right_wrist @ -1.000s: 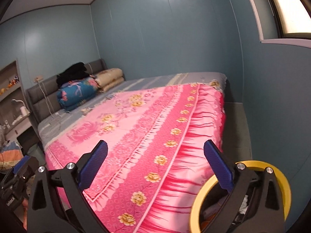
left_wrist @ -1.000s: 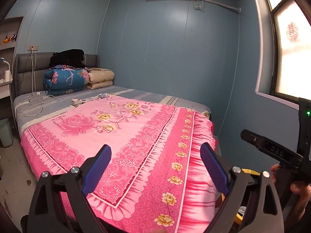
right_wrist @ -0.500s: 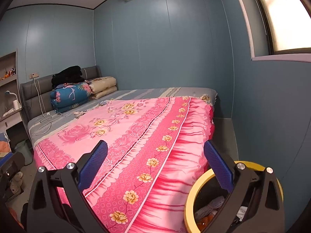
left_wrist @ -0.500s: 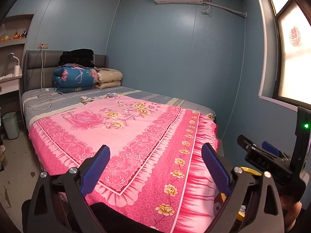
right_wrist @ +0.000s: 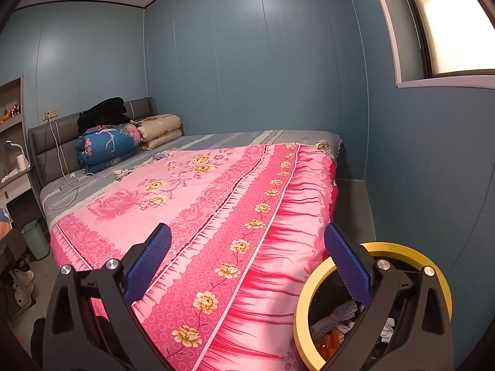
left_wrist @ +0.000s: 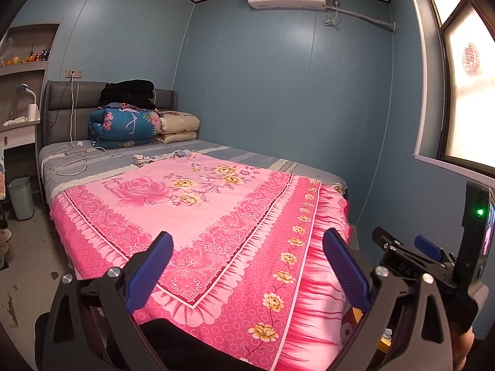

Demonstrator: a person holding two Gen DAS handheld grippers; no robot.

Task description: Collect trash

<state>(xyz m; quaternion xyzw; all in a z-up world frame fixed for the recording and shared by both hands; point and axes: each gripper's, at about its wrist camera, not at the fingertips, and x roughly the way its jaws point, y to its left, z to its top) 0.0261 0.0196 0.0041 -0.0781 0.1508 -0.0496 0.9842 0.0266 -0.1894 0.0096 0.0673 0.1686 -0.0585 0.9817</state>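
Both your tongs are wide open and hold nothing. Your left gripper [left_wrist: 247, 270] points over the bed [left_wrist: 198, 204], with its blue pads [left_wrist: 148, 273] far apart above the pink blanket [left_wrist: 216, 216]. Your right gripper [right_wrist: 247, 267] is up by the foot of the bed too, and you can also see it at the right edge of the left camera.

The bin [right_wrist: 312, 296] has a yellow rim. It stands on the floor between the bed and the blue wall [right_wrist: 417, 170], low under your right gripper. There is trash [right_wrist: 337, 315] in it: white crumpled bits and something orange.

Far off by the headboard lie folded quilts [left_wrist: 123, 128]. A small green basket [left_wrist: 20, 196] stands on the floor beside the bed.
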